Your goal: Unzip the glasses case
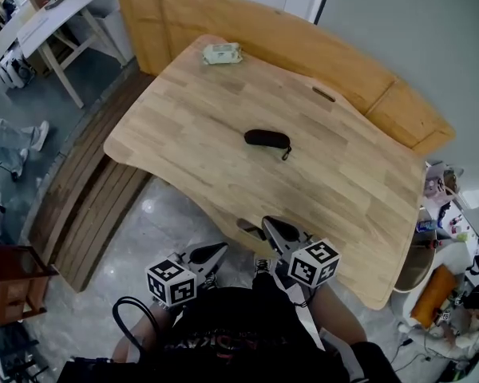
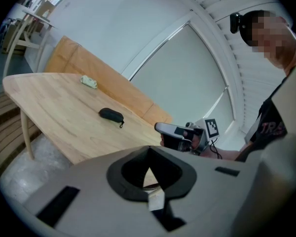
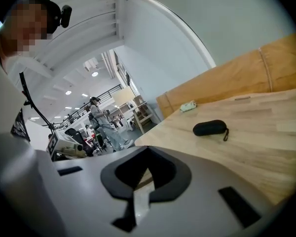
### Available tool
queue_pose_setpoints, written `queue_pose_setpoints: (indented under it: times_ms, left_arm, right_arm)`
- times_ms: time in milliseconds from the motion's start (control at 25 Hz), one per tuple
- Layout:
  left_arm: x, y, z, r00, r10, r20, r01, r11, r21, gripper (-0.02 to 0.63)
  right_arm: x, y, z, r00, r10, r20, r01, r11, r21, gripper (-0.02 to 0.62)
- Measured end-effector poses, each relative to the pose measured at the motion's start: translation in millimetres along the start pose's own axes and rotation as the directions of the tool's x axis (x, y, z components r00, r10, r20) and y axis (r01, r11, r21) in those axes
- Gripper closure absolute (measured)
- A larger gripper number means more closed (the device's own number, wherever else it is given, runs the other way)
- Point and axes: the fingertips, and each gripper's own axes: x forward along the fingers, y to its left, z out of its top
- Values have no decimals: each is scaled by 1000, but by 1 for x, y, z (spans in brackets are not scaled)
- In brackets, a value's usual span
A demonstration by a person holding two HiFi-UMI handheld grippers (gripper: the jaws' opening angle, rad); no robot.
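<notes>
A black zipped glasses case (image 1: pixel 267 138) lies near the middle of the wooden table (image 1: pixel 191 134), its pull strap hanging at the right end. The same case (image 2: pixel 111 114) lies far ahead in the left gripper view, and the case (image 3: pixel 210 128) sits ahead and to the right in the right gripper view. My left gripper (image 1: pixel 222 250) is shut and empty, off the table's near edge. My right gripper (image 1: pixel 265 223) is shut and empty too, just over the near edge, well short of the case. In the left gripper view the right gripper (image 2: pixel 160 128) shows at the right.
A small pale green packet (image 1: pixel 222 53) lies at the table's far end. A wooden bench (image 1: pixel 303 46) runs behind the table along the wall. Slatted wooden boards (image 1: pixel 88 198) lie on the floor to the left. Cluttered items (image 1: pixel 447 214) stand at the right.
</notes>
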Motion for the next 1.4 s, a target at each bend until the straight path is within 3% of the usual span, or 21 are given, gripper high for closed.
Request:
queue_pose_setpoints:
  times_ms: [200,480,520,600,760,840,920,1040,1200,1280,1400]
  left_arm:
    - [5,6,5,998,60,5,-60,998,-14,597]
    - [15,11,17,990,135,36,-134,990,-43,597]
    - [17,11,19,988,146,43,-143,988,-49,597]
    - [21,12,22,985,165,58,-162,985,-62,597]
    - [27,14,24,975,205,87,-196,976,-98,597]
    - [30,14,23,969,226,96,-214,969,-119,597]
    - [32,13,19,963,251,98,-236,961,-142,597]
    - [31,12,10,951,293,100,-272,945,-179,597]
    - [28,12,2,935,340,102,-312,924,-219,597]
    - [27,11,-1,928,359,101,-328,915,-236,597]
    - [24,9,-6,919,382,100,-347,902,-257,597]
  right_arm:
    - [10,-47,20,999,-38,-1,38,999,-20,580]
    - [39,-131,42,992,-104,-70,93,986,-140,577]
    - [45,-143,44,990,-111,-89,96,983,-159,567]
    - [57,-167,47,984,-126,-128,100,976,-194,478]
    - [81,-212,48,962,-179,-206,107,942,-319,407]
    - [94,-235,47,941,-222,-254,96,897,-431,375]
    - [106,-254,45,916,-268,-298,64,832,-551,347]
    - [125,-268,40,880,-309,-360,-34,716,-698,311]
    - [152,-280,28,830,-356,-430,-178,561,-808,281]
    - [163,-288,22,809,-380,-448,-220,511,-831,278]
    - [175,-296,20,795,-398,-458,-249,475,-844,276]
